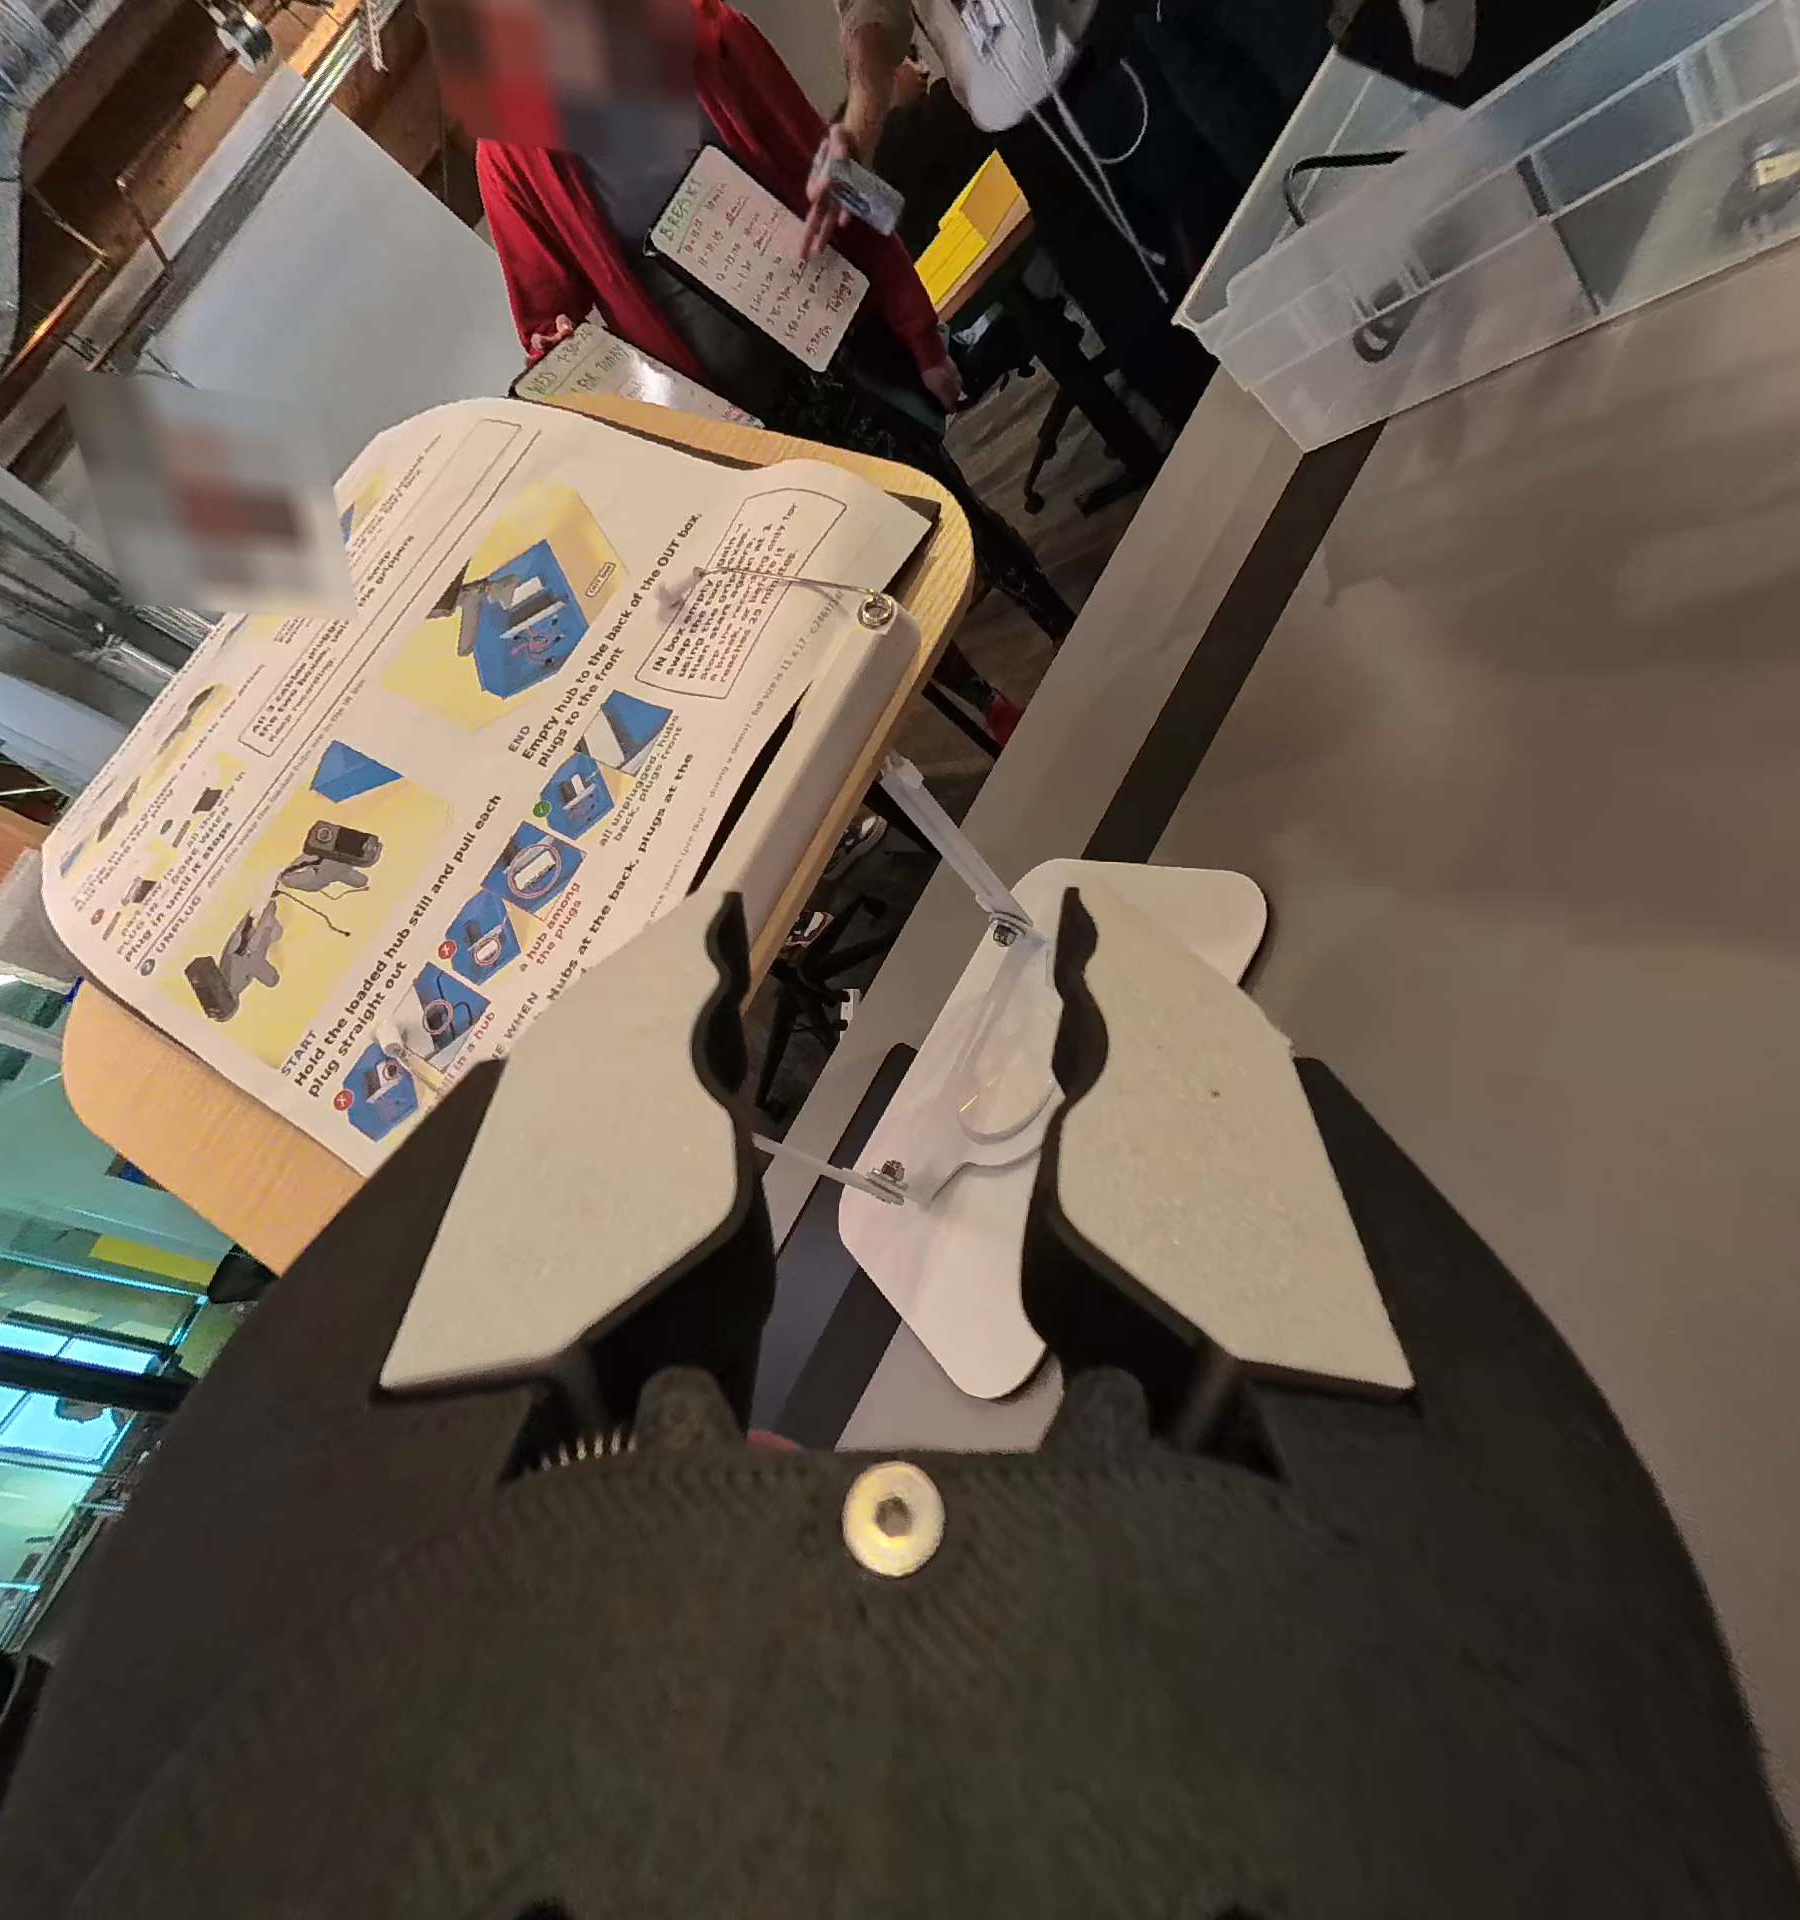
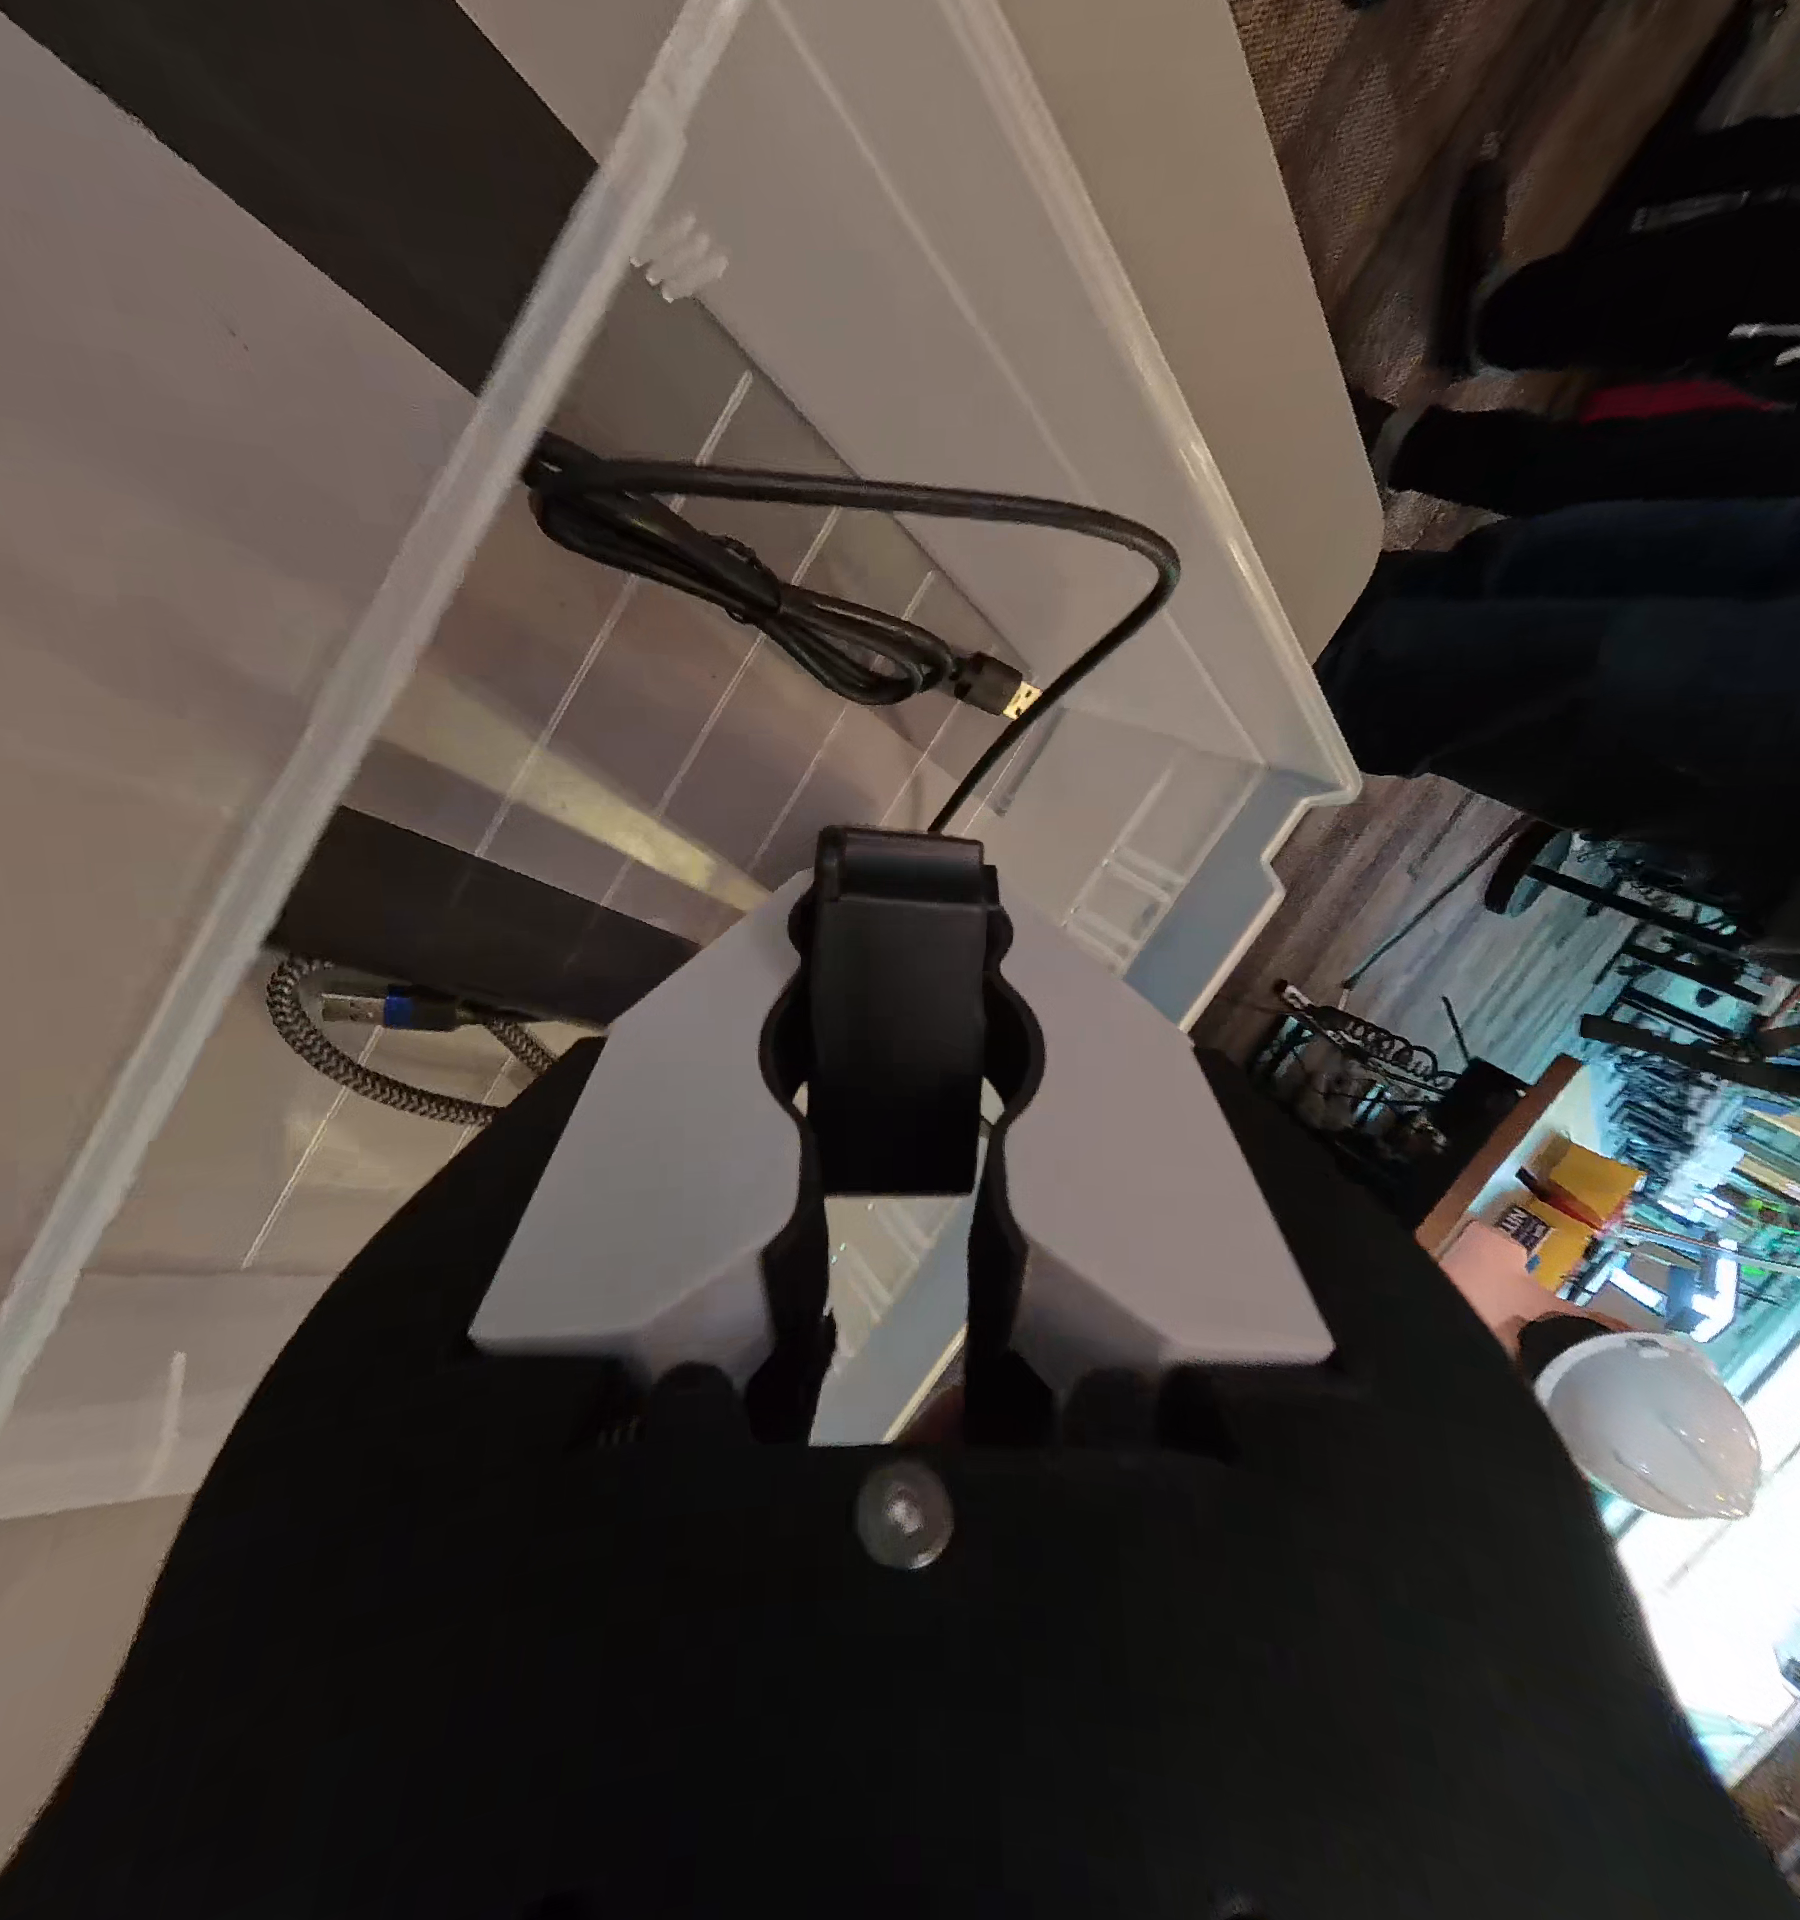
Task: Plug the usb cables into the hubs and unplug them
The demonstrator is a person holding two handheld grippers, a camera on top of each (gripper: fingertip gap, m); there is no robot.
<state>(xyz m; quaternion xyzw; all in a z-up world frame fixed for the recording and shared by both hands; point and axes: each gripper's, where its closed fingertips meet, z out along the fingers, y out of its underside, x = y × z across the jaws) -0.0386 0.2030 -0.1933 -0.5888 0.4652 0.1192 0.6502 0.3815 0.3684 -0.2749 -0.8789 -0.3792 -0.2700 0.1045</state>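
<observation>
My right gripper [image 2: 904,871] is shut on a black rectangular hub [image 2: 896,1029], which stands up between its fingers above a clear plastic bin [image 2: 937,239]. A black cable [image 2: 1135,530] runs from the hub's far end into the bin, to a coiled black bundle [image 2: 771,603] ending in a gold USB plug [image 2: 1015,701]. A braided cable [image 2: 408,1086] with a blue-tipped USB plug [image 2: 356,1008] lies at the bin's near left. My left gripper [image 1: 901,920] is open and empty, over the grey table's [image 1: 1550,935] left edge.
A white stand base plate [image 1: 979,1268] sits on the table edge just beyond the left fingers. It carries a tilted wooden board with a printed instruction sheet [image 1: 460,727]. The clear bin [image 1: 1498,208] is at the far right. People [image 1: 605,208] stand behind the board. The coiled black bundle [image 2: 771,603] lies around 7 cm away from my right fingertips.
</observation>
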